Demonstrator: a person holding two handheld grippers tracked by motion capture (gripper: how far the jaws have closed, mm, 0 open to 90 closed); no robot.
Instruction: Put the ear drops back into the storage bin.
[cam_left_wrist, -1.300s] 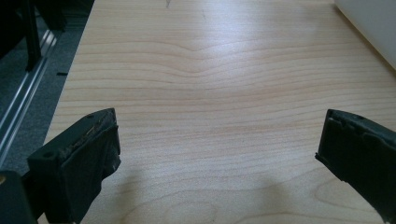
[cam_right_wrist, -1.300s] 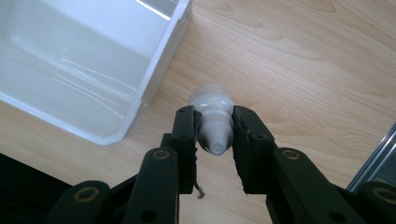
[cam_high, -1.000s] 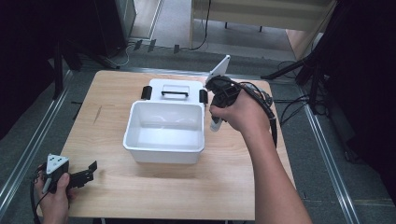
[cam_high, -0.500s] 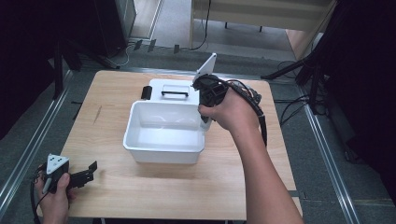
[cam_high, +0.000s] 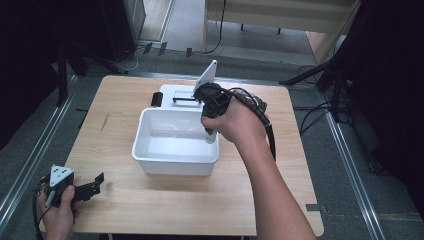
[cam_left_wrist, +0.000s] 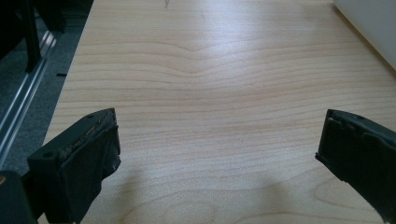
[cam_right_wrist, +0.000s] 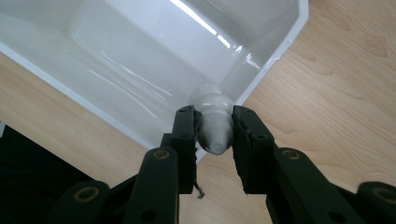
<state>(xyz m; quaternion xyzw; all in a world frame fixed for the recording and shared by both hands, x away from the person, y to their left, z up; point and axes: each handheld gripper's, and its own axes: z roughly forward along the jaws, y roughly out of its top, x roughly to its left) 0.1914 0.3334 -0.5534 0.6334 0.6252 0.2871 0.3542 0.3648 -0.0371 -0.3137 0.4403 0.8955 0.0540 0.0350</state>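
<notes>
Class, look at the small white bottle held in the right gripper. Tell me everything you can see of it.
The bottle is small, white and smooth, plastic by its look, with a ribbed neck. The right gripper has it clamped between its two black jaws at the narrow end. Its wider body points down over the corner of the white tub, just inside the rim. Whether it touches the tub cannot be told. No label shows.

A light wooden table (cam_high: 150, 210) is set on grey floor (cam_high: 345, 200) — pale wooden furniture (cam_high: 280, 15) is seen at 12 o'clock.
</notes>
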